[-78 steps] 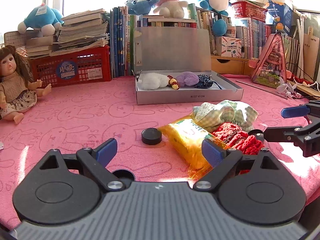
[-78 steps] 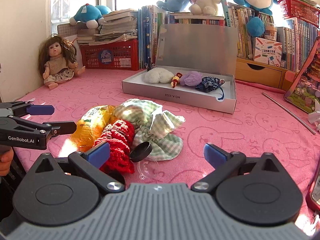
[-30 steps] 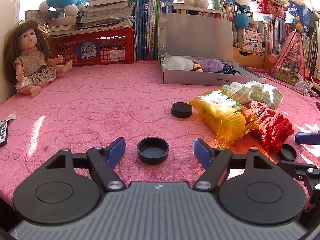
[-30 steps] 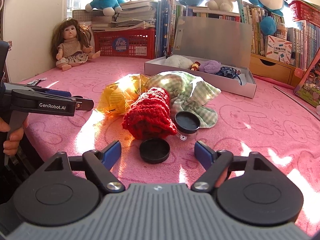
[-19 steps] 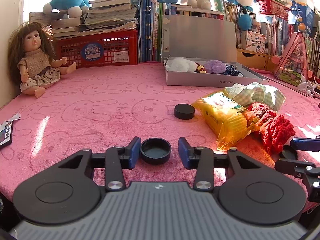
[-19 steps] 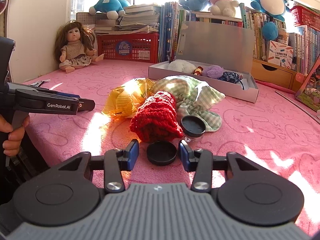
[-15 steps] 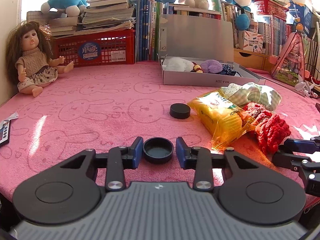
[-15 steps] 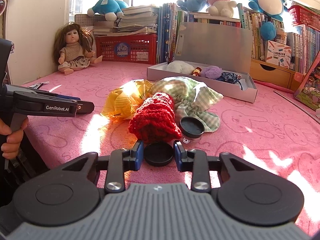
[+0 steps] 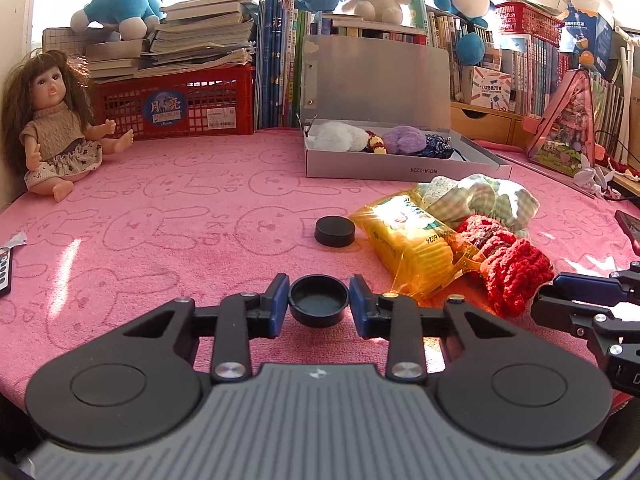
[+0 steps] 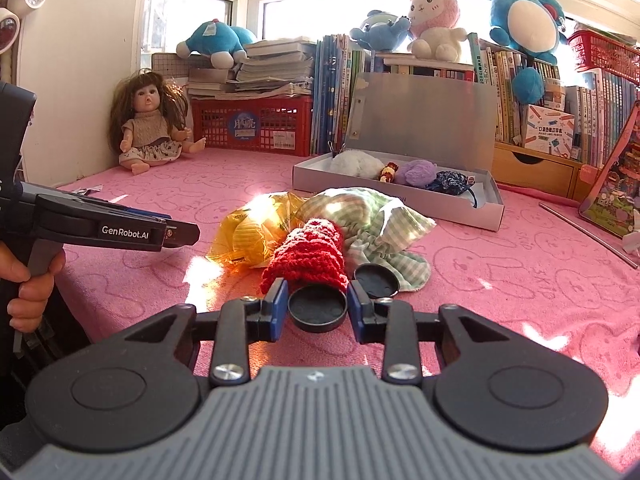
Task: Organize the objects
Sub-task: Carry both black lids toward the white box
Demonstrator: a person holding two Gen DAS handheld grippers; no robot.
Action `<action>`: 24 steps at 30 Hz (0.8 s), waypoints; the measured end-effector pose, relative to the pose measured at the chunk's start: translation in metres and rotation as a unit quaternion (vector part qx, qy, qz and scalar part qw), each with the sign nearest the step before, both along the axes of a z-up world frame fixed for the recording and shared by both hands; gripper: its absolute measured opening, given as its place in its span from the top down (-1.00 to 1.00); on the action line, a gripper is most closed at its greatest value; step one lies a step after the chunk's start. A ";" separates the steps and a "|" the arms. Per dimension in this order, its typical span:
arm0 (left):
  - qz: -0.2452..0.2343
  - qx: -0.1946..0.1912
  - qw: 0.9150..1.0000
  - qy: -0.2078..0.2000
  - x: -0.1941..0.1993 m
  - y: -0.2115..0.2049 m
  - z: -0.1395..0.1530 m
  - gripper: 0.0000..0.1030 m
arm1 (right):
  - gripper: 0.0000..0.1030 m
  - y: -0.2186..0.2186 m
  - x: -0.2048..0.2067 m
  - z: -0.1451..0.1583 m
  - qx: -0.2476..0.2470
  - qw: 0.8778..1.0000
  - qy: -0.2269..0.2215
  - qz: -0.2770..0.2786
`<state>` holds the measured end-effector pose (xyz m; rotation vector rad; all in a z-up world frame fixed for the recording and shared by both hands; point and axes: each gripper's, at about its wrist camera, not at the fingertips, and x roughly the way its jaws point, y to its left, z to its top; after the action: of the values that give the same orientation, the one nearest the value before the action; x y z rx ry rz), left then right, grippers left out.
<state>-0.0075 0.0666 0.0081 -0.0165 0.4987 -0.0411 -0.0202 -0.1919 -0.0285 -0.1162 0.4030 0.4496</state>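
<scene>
**Caps pinched in both of your grippers**

Black caps sit in both grips. Your left gripper has its blue pads closed against the sides of a shallow black cap, hollow side up, low over the pink bunny-print cloth. Your right gripper is clamped the same way on a second black cap.

Take the red knitted piece as your landmark. The right-hand cap is just in front of it, nearly touching its near edge. A third black lid leans tilted just right of that cap, against the green checked cloth — which lies bunched behind and to the right of the red knit. The yellow cellophane packet lies against the knit's left side. In the left wrist view a closed black puck-shaped lid rests flat, left of the packet.

Well behind the knit stands the open grey box, lid up, with soft toys inside. Far to its back left, a doll sits by the wall.
</scene>
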 end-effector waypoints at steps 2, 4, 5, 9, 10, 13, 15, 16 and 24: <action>0.000 -0.007 1.000 -0.001 0.000 0.000 0.004 0.26 | 0.29 -0.003 0.002 0.003 0.006 1.000 -0.001 -0.009; 0.000 -0.010 1.000 -0.004 -0.001 0.000 0.009 0.26 | 0.29 -0.007 0.005 0.005 0.012 1.000 -0.001 -0.018; 0.000 -0.009 1.000 -0.006 -0.001 -0.001 0.011 0.26 | 0.29 -0.008 0.006 0.006 0.014 1.000 -0.001 -0.022; -0.001 -0.004 1.000 -0.014 -0.001 -0.004 0.020 0.26 | 0.29 -0.016 0.007 0.011 0.027 0.999 -0.009 -0.043; -0.001 -0.004 1.000 -0.016 -0.001 -0.004 0.021 0.26 | 0.29 -0.018 0.008 0.012 0.030 0.998 -0.011 -0.047; 0.000 -0.005 1.000 -0.018 0.000 -0.004 0.026 0.26 | 0.29 -0.024 0.011 0.017 0.037 0.997 -0.015 -0.062; 0.001 -0.004 1.000 -0.020 0.001 -0.005 0.028 0.26 | 0.29 -0.028 0.015 0.020 0.039 0.997 -0.017 -0.072; 0.000 -0.003 1.000 -0.020 0.002 -0.005 0.029 0.26 | 0.29 -0.030 0.016 0.021 0.040 0.996 -0.018 -0.075; 0.000 -0.005 1.000 -0.018 0.013 -0.007 0.035 0.26 | 0.29 -0.042 0.036 0.024 0.044 0.992 0.001 -0.117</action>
<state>0.0055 0.0598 0.0433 -0.0265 0.4629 -0.0433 0.0156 -0.2336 -0.0050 0.0175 0.3933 0.2360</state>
